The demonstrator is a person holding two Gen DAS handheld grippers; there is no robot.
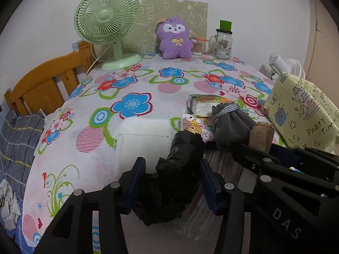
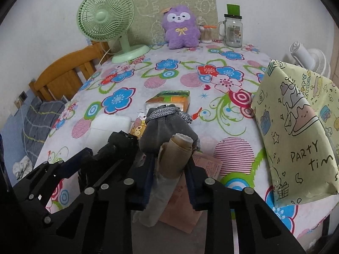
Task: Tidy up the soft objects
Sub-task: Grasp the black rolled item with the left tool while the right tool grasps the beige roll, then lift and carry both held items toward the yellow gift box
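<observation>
Near edge of desk (image 1: 89, 131), covered in floral cloth: left gripper (image 1: 172, 182) with jaws partly closed on either side of a black crumpled roll (image 1: 180, 158); contact of pads with roll not certain. Just beside it, right gripper (image 2: 169, 182) with jaws narrowed and pressed on a beige roll (image 2: 175, 158), upright between the pads. Beneath the beige roll, flat on the cloth, a pinkish paper packet (image 2: 207, 165). Directly behind both rolls, touching them, a grey drawstring pouch (image 2: 167, 127) with a cartoon-printed card (image 1: 195, 124) beside it. Behind the pouch, a tissue pack (image 2: 169, 99) in green and orange. Left of these, a white folded cloth (image 2: 110, 122). At right edge of desk, a yellow gift bag (image 2: 296, 137) marked "PARTY". Along far edge, left to right: green fan (image 1: 106, 29), purple plush toy (image 1: 174, 38), cotton swab tub (image 2: 206, 33), glass jar mug (image 2: 233, 31). Off the left edge, wooden bed frame (image 1: 42, 84).
</observation>
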